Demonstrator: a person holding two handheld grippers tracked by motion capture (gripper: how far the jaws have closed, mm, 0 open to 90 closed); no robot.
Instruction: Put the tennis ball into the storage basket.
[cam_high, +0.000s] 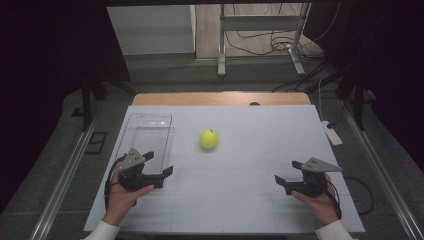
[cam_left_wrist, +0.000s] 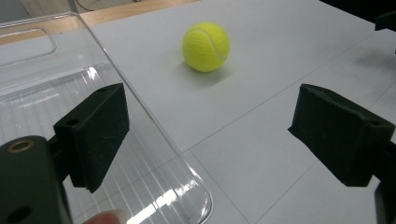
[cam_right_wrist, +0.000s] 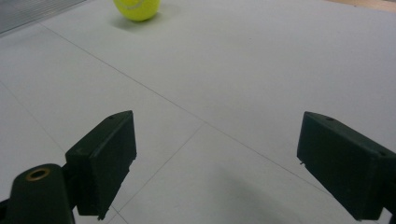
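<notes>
Nearest to me, my two hands rest low on the white table (cam_high: 240, 210), each gripping a black two-jaw claw. My left gripper (cam_high: 159, 164) sits at the near left, its jaws spread wide and holding nothing. One jaw hangs over the near end of a clear plastic bin (cam_high: 148, 131), the other over bare table just beside the bin's right wall. In the left gripper view, that jaw is seen through the bin's transparent wall (cam_left_wrist: 140, 116), and a fingertip (cam_left_wrist: 105, 218) of mine shows at the bottom edge. I judge the gripper is parked there to be close to the bin.

My right gripper (cam_high: 287, 174) sits at the near right, well apart from the left one. Its jaws are also wide open and empty, angled inward toward the middle of the table. In the right gripper view, only bare tabletop lies between them.

Farther out, past both claws and between them, a yellow-green tennis ball (cam_high: 209, 139) rests alone on the table, just to the right of the bin and touching nothing. Both claws point roughly at it, so I judge that picking it up is the step to come, and the bin beside it is a likely place to drop it.

Beyond the white surface, a strip of wooden tabletop edge (cam_high: 220, 98) shows, then a dim floor with cables (cam_high: 260, 42) and a metal stand (cam_high: 260, 35).
</notes>
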